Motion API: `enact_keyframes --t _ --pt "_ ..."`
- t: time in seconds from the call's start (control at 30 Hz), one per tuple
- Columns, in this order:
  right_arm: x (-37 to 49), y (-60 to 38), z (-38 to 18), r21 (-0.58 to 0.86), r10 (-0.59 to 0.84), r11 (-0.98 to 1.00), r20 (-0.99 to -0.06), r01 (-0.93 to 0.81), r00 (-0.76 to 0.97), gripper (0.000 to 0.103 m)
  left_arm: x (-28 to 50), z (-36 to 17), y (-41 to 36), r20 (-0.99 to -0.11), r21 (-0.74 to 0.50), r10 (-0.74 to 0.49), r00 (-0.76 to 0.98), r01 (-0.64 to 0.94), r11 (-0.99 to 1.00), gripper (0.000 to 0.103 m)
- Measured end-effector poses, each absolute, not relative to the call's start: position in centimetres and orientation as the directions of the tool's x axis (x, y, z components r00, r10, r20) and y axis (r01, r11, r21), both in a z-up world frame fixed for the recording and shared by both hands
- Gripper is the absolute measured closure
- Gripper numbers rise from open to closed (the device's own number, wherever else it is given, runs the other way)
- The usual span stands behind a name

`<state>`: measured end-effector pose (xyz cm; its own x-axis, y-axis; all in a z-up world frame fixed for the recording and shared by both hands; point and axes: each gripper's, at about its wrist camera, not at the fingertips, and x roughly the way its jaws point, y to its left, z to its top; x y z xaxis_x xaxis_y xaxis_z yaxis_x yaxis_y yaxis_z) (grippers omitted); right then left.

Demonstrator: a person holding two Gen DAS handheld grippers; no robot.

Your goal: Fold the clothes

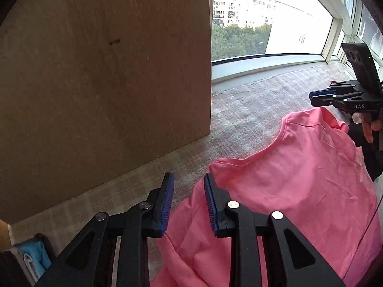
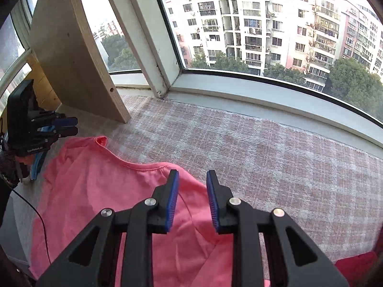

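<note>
The pink shirt lies spread on the checked blanket by the window, its neckline running crosswise between the two grippers. The left gripper hovers over one shoulder and the right gripper over the other. Both jaws are parted and hold nothing, so neither hand looks nearer.

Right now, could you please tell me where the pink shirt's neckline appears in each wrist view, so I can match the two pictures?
Left wrist view: the neckline curves through the centre right, beyond the open left gripper.
Right wrist view: the neckline runs left of centre, just beyond the open right gripper.
Shared landmark: the wooden panel standing on the checked blanket.
</note>
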<state>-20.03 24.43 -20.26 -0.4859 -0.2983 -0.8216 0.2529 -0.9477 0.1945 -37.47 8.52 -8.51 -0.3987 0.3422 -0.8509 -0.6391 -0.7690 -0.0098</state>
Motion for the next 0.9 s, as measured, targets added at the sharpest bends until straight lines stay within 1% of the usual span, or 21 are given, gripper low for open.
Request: enact_keyframes --t 0.1,0.2,0.23,0.3,0.37,0.47,0.53,0.67,0.73,0.77,0.83,0.9 --pt "-19.6 22.1 -21.5 0.206 -0.338 -0.919 -0.850 0.336 -0.404 0.079 -36.1 -9.3 8.4 -0.875 -0.025 0.354 -0.331 -0.698 -0.716 0.078" --pt "-19.7 22.7 -22.2 0.124 -0.243 -0.948 -0.875 0.292 -0.418 0.079 -34.8 -9.7 6.8 -0.898 0.030 0.284 -0.335 -0.691 -0.722 0.076" --pt "-19.8 22.8 -22.4 0.096 -0.211 -0.956 -0.882 0.277 -0.422 0.082 -34.5 -9.4 5.4 -0.898 0.047 0.262 -0.354 -0.667 -0.744 0.076" --pt "-19.8 23.1 -22.6 0.048 -0.157 -0.967 -0.888 0.251 -0.432 0.081 -33.9 -9.0 2.6 -0.902 0.058 0.229 -0.367 -0.628 -0.776 0.074" --pt "-19.6 22.3 -21.4 0.077 -0.201 -0.956 -0.873 0.282 -0.445 0.080 -33.4 -9.1 -0.1 -0.913 0.051 0.206 -0.352 -0.600 -0.799 0.063" --pt "-20.3 19.0 -20.5 0.134 -0.290 -0.923 -0.858 0.362 -0.424 0.079 -33.4 -10.1 -2.4 -0.928 0.032 0.185 -0.323 -0.565 -0.824 0.063" --pt "-21.1 16.1 -20.4 0.145 -0.325 -0.901 -0.851 0.410 -0.413 0.077 -33.6 -10.8 -3.5 -0.937 0.017 0.177 -0.303 -0.544 -0.839 0.063" --pt "-22.9 10.7 -20.7 0.124 -0.351 -0.859 -0.850 0.496 -0.394 0.070 -33.2 -11.7 -3.2 -0.934 -0.077 0.261 -0.244 -0.576 -0.814 0.063" --pt "-23.9 8.7 -21.0 0.125 -0.364 -0.840 -0.851 0.527 -0.378 0.062 -32.8 -12.0 -2.7 -0.931 -0.111 0.294 -0.217 -0.598 -0.793 0.063" --pt "-24.4 7.9 -21.2 0.123 -0.365 -0.833 -0.854 0.539 -0.370 0.060 -32.6 -12.1 -2.3 -0.930 -0.123 0.306 -0.204 -0.613 -0.780 0.063" --pt "-25.3 6.4 -21.8 0.111 -0.357 -0.824 -0.864 0.556 -0.356 0.060 -32.1 -12.4 -1.5 -0.931 -0.131 0.317 -0.183 -0.642 -0.756 0.063" --pt "-26.0 5.1 -22.4 0.097 -0.343 -0.816 -0.875 0.569 -0.343 0.060 -31.8 -12.5 -1.0 -0.928 -0.118 0.318 -0.196 -0.655 -0.746 0.068"
